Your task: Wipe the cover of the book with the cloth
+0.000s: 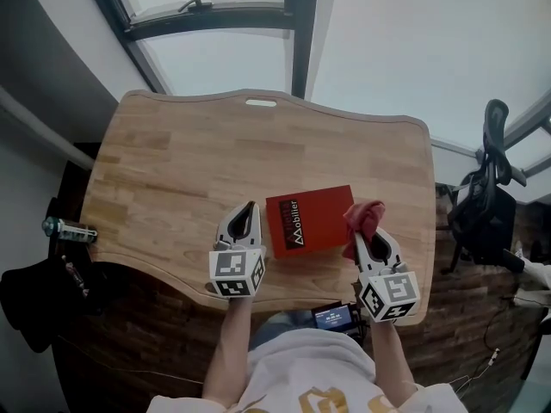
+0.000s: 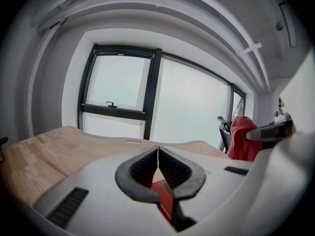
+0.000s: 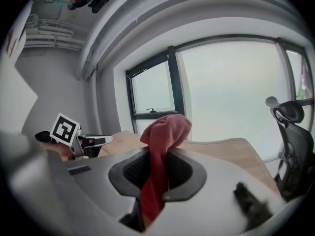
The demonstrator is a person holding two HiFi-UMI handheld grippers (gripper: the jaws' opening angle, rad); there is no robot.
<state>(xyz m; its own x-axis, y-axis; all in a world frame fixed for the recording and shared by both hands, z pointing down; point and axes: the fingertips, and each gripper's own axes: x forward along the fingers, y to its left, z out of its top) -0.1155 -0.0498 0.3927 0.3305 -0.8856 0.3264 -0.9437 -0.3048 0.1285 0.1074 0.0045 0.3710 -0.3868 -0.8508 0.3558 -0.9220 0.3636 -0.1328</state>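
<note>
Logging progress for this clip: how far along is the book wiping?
Done: cloth clamped in the right gripper. In hand: cloth at the right edge of the red book; left gripper, shut and empty, beside its left edge. Left: the wiping; no stroke across the book shows.

wood table (image 1: 172, 162) w/ red book (image 1: 310, 220) lying near its front edge, prob. cover up.
</note>
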